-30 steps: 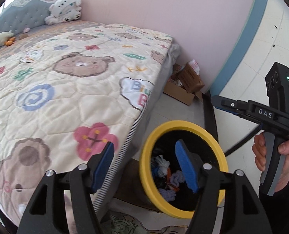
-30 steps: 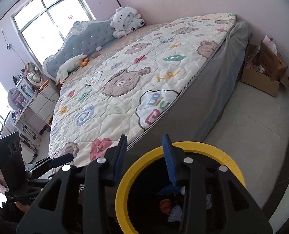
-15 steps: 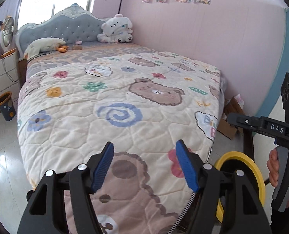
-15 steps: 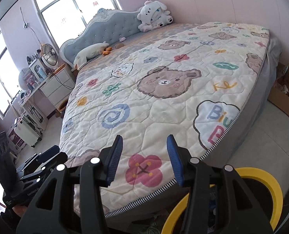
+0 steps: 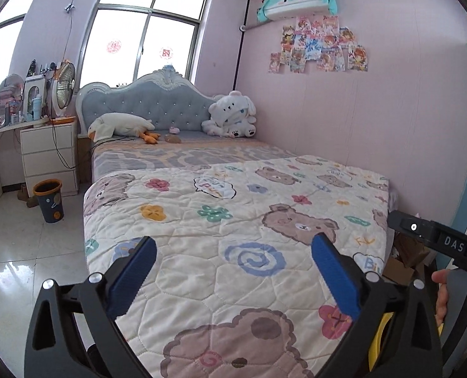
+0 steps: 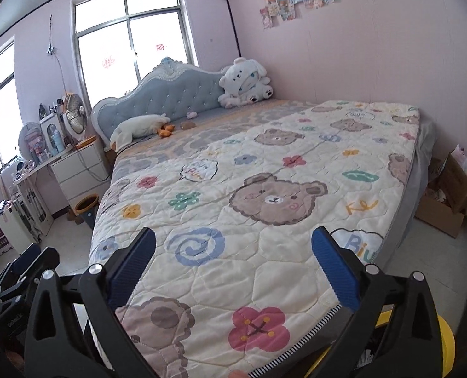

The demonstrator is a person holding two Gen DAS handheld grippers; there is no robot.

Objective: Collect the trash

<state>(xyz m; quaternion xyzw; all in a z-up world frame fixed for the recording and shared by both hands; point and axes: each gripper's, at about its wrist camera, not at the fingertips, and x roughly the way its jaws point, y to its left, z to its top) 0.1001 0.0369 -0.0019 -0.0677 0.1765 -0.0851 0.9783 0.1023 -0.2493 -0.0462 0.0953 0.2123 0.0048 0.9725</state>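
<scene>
Both sets of jaws are opening wide, nothing between them, over the quilt. Only the right wrist view shows the yellow-rimmed trash bin well, at the bed's foot beside the cardboard box.

Cream bear-patterned quilt, yellow-rimmed bin

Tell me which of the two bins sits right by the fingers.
The yellow-rimmed bin at the foot of the bed, partly hidden behind the right gripper's finger. The other bin, dark with an orange rim, stands far off beside the white drawers.
</scene>
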